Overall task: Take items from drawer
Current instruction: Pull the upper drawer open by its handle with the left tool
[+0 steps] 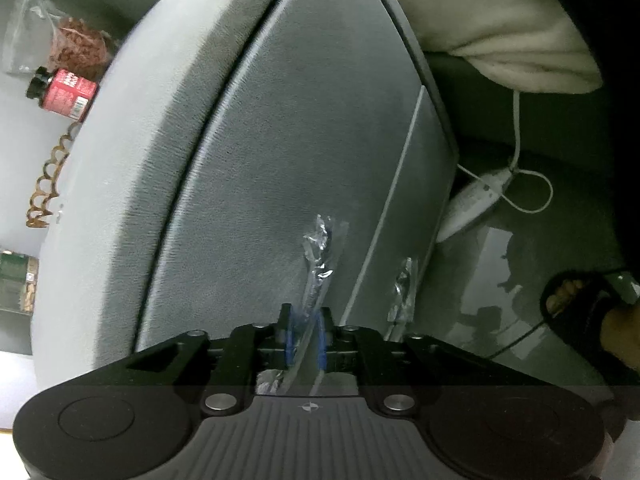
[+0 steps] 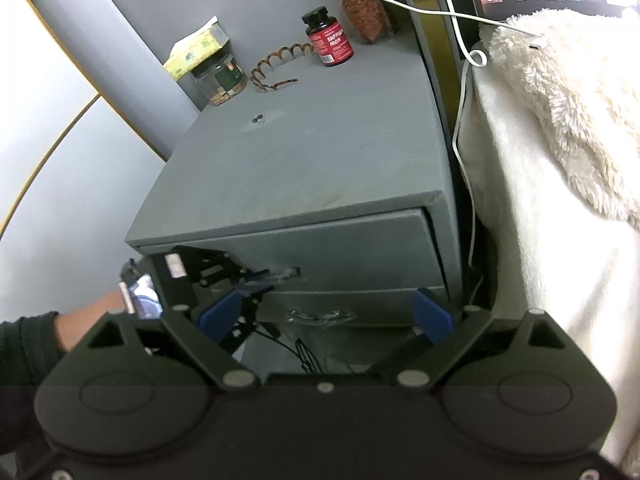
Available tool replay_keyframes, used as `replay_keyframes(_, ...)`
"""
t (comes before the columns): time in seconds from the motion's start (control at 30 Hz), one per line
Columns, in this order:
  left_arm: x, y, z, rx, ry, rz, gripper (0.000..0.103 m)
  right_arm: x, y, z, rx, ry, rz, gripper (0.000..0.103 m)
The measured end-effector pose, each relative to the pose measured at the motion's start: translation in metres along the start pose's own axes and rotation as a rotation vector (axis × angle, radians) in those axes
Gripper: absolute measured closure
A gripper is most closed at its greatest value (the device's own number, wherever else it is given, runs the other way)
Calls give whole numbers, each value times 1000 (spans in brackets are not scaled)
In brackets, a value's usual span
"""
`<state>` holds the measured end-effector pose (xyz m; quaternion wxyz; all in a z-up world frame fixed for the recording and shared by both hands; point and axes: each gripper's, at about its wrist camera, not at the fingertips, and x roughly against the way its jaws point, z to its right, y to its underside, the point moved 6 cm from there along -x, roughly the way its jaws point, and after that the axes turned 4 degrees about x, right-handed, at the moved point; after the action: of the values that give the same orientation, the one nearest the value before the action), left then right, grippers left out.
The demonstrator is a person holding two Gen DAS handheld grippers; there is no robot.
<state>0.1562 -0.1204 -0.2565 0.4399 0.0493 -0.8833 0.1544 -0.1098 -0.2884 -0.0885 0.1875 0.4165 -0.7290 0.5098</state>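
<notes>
A grey nightstand (image 2: 304,160) has two drawers. The top drawer front (image 2: 352,248) carries a clear plastic-wrapped handle (image 1: 318,248). My left gripper (image 1: 306,332) is shut on this handle, its blue pads (image 1: 290,336) pressing on it from both sides. In the right wrist view the left gripper (image 2: 256,280) reaches in from the left onto that handle (image 2: 290,272). The lower drawer's handle (image 2: 320,316) is free. My right gripper (image 2: 326,316) hangs open in front of the drawers with nothing between its blue pads (image 2: 434,314). The drawers' insides are hidden.
On the nightstand top stand a red supplement bottle (image 2: 329,38), a glass jar (image 2: 220,76), a tissue box (image 2: 196,48), a brown hair clip (image 2: 276,68) and a bag of red snacks (image 2: 366,12). A cream blanket (image 2: 560,100) lies right. A sandalled foot (image 1: 580,308) stands nearby.
</notes>
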Motion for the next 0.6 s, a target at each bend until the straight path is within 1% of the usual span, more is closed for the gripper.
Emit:
replay_keyframes(0.03,-1,0,6,-22,2,4,71,0,1,0,0,1,-1,11)
replay_keyframes(0.13,0,2,4,12,8,30,71,1,1,-1,1,3,1,11)
replay_keyframes(0.17,0,2,1,35,22,33,73,1,1,-2,2,4,2,11)
replay_keyframes(0.2,1,3,-5,59,42,35,79,1,1,-1,1,4,2,11)
replay_keyframes(0.33,3,4,-8,46,75,26,79,0,0,0,-3,5,-1,11)
replay_keyframes(0.43,4,5,-1,9,56,16,79,0,0,3,-14,5,5,11)
replay_keyframes(0.6,26,18,18,28,119,38,79,1,0,5,-31,-3,13,11)
